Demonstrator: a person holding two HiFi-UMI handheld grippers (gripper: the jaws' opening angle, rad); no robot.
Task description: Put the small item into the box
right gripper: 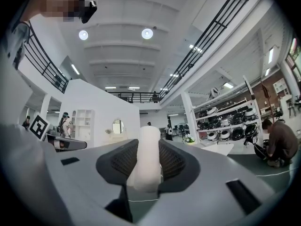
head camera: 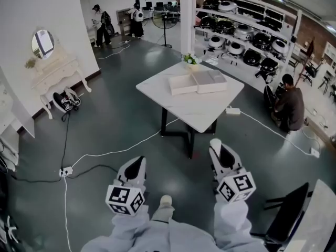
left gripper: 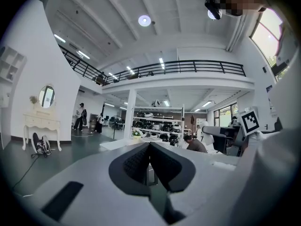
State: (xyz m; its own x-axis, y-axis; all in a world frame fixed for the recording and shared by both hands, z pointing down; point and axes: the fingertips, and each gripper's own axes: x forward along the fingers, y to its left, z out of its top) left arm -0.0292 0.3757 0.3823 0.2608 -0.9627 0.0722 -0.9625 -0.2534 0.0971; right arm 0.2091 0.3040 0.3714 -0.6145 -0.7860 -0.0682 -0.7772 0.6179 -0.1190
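A person is standing on a grey floor, holding two grippers low in front, well apart from a white square table where a flat white box is lying open beside a small bunch of flowers. The right gripper is clamping its jaws on the small item, a white rounded cylinder standing upright between the pads. The left gripper is showing its jaws pressed together, empty.

Open white box on white table, left claw and right claw held short of it
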